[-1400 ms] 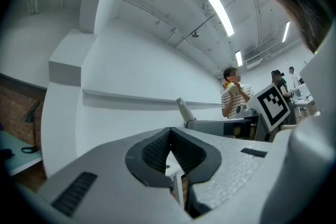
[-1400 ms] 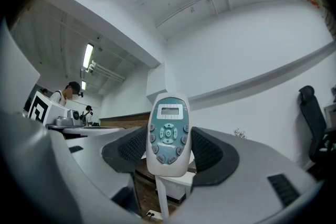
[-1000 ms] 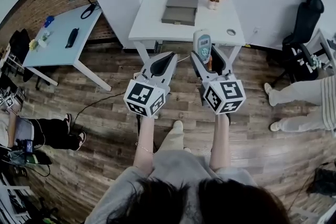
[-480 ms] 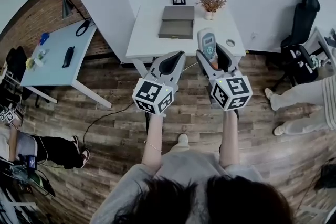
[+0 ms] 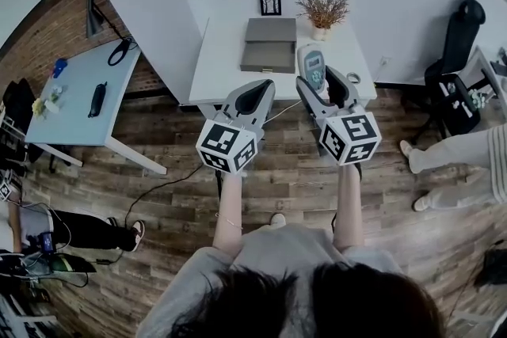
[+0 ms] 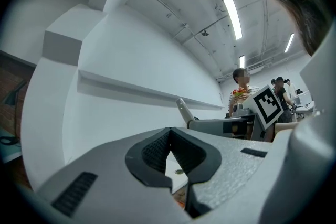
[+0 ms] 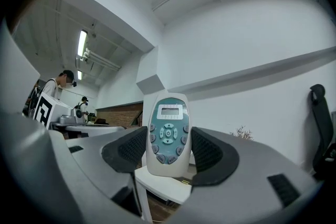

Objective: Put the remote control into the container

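Observation:
The white remote control (image 7: 168,134) with a teal button face stands upright between the jaws of my right gripper (image 7: 169,150), which is shut on its lower sides. In the head view the remote control (image 5: 311,67) pokes out of my right gripper (image 5: 318,88) over the near edge of the white table (image 5: 218,59). The grey container (image 5: 268,44), an open shallow box, sits on that table at the back middle. My left gripper (image 5: 252,97) hangs beside the right one, near the table's front edge, shut and empty, as in its own view (image 6: 169,159).
A dried plant in a white pot (image 5: 322,12) and a small framed picture (image 5: 270,2) stand at the table's back by the wall. A small round thing (image 5: 352,77) lies at the right edge. A second, pale blue table (image 5: 75,99) stands left; a black chair (image 5: 455,39) stands right.
Both grippers and the remote have come closer to the white table; the remote now overlaps its near edge. The grip on the remote is unchanged.

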{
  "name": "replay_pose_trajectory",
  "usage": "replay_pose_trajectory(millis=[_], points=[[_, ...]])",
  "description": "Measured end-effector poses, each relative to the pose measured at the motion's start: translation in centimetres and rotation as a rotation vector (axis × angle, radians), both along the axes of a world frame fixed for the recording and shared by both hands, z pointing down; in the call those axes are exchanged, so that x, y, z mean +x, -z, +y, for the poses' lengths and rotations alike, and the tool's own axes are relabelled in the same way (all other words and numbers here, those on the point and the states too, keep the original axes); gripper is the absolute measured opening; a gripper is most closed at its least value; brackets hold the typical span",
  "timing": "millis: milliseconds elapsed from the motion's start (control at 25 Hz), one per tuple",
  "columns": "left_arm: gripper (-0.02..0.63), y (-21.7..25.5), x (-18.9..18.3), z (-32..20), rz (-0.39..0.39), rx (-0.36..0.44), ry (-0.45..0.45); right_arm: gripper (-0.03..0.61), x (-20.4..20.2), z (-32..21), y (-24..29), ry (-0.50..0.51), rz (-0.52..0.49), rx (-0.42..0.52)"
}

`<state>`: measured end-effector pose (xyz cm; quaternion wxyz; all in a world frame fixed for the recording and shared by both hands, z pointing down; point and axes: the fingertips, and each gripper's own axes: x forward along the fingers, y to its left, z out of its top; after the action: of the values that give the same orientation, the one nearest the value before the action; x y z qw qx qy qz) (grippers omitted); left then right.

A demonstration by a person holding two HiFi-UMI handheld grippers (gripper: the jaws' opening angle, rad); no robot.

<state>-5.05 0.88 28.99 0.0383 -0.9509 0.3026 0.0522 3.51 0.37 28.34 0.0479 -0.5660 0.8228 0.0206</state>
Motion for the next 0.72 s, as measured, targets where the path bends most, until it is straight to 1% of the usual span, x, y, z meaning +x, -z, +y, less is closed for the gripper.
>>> replay_pose_trajectory(millis=[280,400,520,720], points=[[0.003,-0.5,-0.7,-4.0,-0.007,-0.010,-0.017,0.262,-0.2,-4.2,-1.1,-0.019,-0.005,-0.025],[0.003,-1.2,-1.1,-5.2,-0.017,-0.022,-0.015,0.262,-0.1,-5.7,-1.7,-0.024,-0.015,-0.040],[0.003,-1.4,-1.5,-6.4,-0.007,-0.030,-0.003,0.262,-0.1,-7.2,-2.1,-0.022,-0.009,-0.052],[0.003,-2.0,-0.9,-9.0,-0.013,-0.042,0.004,0.262,0.6,-9.9,-2.4,-0.016,-0.004,-0.058]])
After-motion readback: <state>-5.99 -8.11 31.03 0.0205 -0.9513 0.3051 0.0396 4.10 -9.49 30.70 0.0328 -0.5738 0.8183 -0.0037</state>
